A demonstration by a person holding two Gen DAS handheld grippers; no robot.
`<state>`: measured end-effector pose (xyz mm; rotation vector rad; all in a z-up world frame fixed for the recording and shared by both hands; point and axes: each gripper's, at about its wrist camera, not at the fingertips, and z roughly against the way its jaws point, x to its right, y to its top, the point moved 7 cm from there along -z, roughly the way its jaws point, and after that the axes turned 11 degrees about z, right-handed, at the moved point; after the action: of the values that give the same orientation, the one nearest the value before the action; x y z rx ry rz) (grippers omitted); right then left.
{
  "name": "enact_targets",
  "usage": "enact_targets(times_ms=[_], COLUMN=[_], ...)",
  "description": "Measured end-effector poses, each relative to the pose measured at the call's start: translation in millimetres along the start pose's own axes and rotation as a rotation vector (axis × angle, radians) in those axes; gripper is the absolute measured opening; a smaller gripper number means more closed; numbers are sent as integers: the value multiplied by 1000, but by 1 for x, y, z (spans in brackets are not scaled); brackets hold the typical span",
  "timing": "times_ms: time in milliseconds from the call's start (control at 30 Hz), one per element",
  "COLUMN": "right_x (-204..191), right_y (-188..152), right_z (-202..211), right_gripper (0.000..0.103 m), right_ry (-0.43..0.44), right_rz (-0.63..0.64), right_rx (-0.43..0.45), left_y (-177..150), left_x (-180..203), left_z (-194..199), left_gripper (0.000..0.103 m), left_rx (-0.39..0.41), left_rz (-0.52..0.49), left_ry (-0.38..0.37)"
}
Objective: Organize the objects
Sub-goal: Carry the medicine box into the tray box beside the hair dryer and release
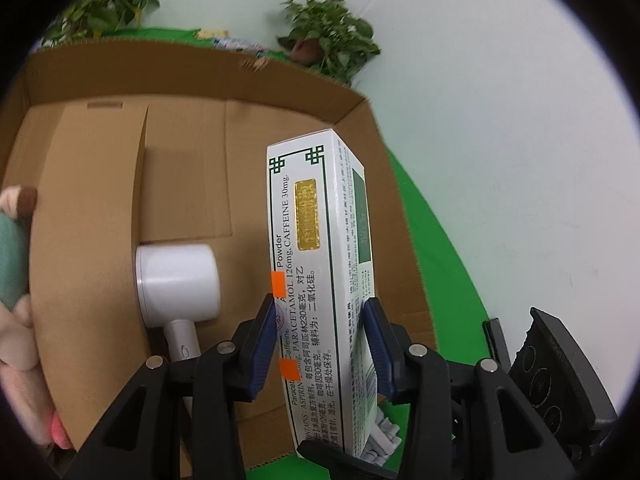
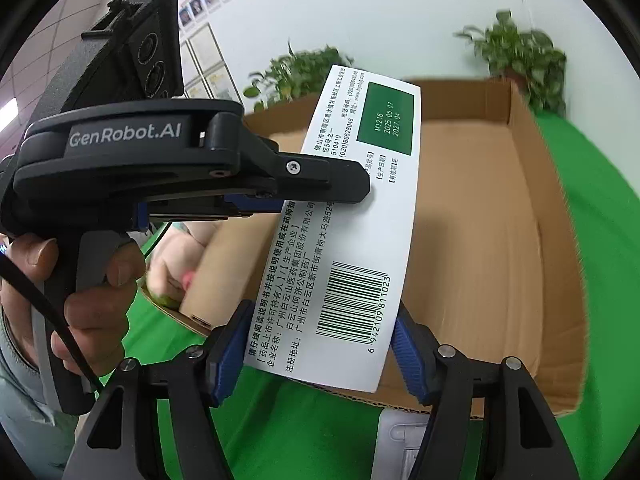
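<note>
My left gripper [image 1: 320, 336] is shut on a white medicine box [image 1: 320, 264] with green trim and holds it on edge above the open cardboard box [image 1: 100, 208]. In the right wrist view the same medicine box [image 2: 352, 216] lies between my right gripper's fingers [image 2: 322, 344], whose blue pads stand at its barcode end on both sides. I cannot tell whether they press on it. The left gripper's body [image 2: 160, 168] clamps the box from the left. A white hair dryer [image 1: 176, 284] lies inside the cardboard box.
A plush toy [image 1: 16, 280] sits at the cardboard box's left side. Two potted plants [image 1: 328, 32] stand behind it by the white wall. Green cloth [image 2: 592, 240] covers the table. A grey object [image 2: 404, 436] lies on the cloth under my right gripper.
</note>
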<state>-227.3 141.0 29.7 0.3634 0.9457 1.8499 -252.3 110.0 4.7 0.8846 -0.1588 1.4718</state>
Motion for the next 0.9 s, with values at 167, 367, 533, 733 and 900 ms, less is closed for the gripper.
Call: enact_targets(times_ms=[167,367,533,733,900], right_x=[7,13,11,8,5], right_y=[-15,-23,-28,-28,-27], right_z=[-27,-49,-58,-63,-65], right_gripper=[62,60,60,60,60], right_ry=[6,-18,-47,-73,-80], right_rz=[-33,-66,-40,-28,-20], right_rx=[-66,-122,-160,-189,-200], left_y=[-5,-11,-13,-16,-16], left_x=[-17,-25,-36,-39,-41], left_z=[-22,-30,-34,-28,10], left_gripper=[41,42,44,45,45], left_rx=[-36,-49,-69,-74,-18], left_rz=[16,17,51,58,40], left_ry=[31,46,58,104,101])
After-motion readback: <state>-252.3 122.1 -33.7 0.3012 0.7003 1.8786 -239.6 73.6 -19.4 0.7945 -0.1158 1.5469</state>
